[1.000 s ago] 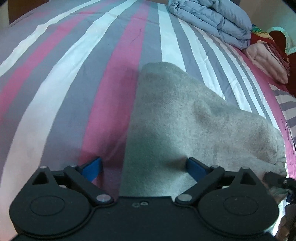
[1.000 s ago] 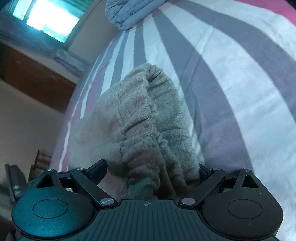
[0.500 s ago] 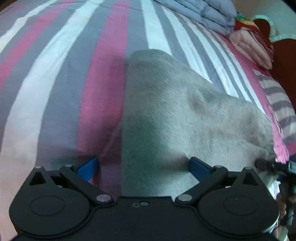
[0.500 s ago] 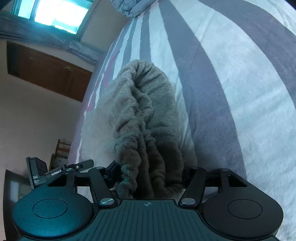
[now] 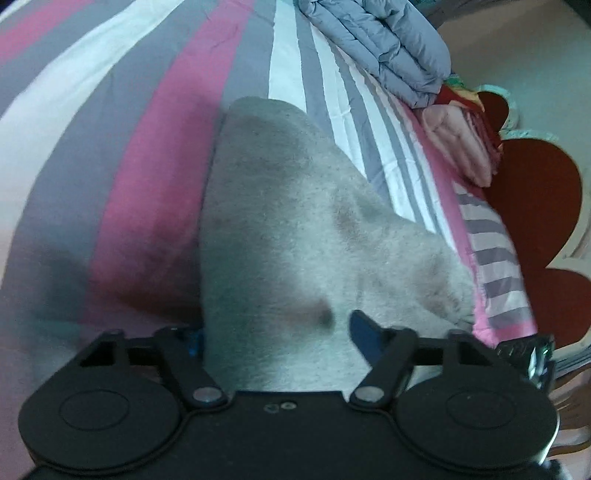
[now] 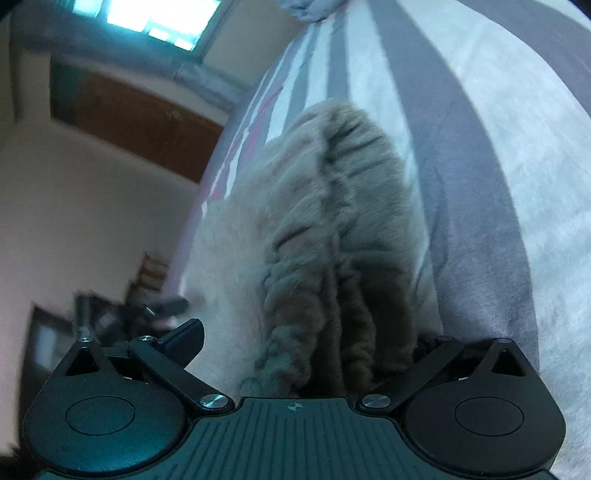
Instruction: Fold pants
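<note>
The grey fleece pants (image 5: 291,229) lie on the striped bed and run away from me. My left gripper (image 5: 277,336) has its blue fingers pressed into the near edge of the pants, shut on the fabric. In the right wrist view the gathered elastic waistband (image 6: 340,229) bunches up between the jaws. My right gripper (image 6: 306,343) stands wide around the waistband, its left finger clear of the cloth and its right finger hidden behind it. The left gripper shows as a blurred dark shape (image 6: 147,310) at the left of that view.
The bed has a pink, grey and white striped sheet (image 5: 147,110). A folded grey quilt (image 5: 388,40) and pink bedding (image 5: 458,140) lie at the far right. A red flower-shaped headboard (image 5: 535,206) stands at the right. A window (image 6: 147,18) and wooden cabinet (image 6: 140,122) are beyond the bed edge.
My left gripper closed on the near edge of the pants. My right gripper, narrowed around the waistband half a second ago, has spread wide. Both views shifted, with motion blur.
</note>
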Demonstrator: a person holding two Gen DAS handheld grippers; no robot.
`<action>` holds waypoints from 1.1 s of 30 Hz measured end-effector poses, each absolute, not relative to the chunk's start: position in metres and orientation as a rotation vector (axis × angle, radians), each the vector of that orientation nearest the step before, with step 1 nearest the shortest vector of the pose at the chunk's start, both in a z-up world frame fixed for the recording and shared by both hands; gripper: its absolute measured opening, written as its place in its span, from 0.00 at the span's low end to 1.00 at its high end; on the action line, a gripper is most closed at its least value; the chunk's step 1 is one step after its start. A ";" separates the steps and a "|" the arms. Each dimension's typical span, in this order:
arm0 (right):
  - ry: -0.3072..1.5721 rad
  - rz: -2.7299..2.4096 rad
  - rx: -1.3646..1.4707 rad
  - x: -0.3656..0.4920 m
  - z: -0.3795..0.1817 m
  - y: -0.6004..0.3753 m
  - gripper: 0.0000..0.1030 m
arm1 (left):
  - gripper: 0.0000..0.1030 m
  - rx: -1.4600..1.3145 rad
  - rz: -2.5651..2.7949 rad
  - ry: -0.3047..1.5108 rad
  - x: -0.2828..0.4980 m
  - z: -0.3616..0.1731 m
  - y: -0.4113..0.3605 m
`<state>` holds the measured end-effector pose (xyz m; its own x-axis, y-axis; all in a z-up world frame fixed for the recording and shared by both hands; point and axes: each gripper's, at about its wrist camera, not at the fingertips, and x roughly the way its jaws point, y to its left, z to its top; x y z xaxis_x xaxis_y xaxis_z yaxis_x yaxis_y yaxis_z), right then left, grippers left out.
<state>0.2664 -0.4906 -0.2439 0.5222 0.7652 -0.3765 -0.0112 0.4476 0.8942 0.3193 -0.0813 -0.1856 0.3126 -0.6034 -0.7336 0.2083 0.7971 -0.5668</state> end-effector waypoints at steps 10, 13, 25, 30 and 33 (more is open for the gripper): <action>0.978 0.410 1.018 0.261 -0.237 -0.499 0.45 | 0.14 -0.398 -0.521 1.075 0.308 -0.165 -0.079; 0.936 0.422 0.983 0.255 -0.219 -0.498 0.42 | 0.13 -0.435 -0.512 1.044 0.304 -0.156 -0.075; 0.615 0.595 0.893 0.317 -0.117 -0.500 0.40 | 0.13 -0.477 -0.496 0.812 0.365 -0.081 -0.069; 0.777 0.510 0.828 0.370 -0.169 -0.464 0.47 | 0.34 -0.238 -0.277 1.017 0.396 -0.148 -0.101; 0.917 0.341 0.781 0.377 -0.210 -0.453 0.57 | 0.44 -0.217 -0.254 0.965 0.382 -0.145 -0.103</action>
<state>0.3769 -0.4529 -0.2098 0.5810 0.5723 -0.5787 0.0552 0.6817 0.7296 0.3816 -0.1032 -0.1450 0.5439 -0.3076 -0.7807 0.1158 0.9490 -0.2932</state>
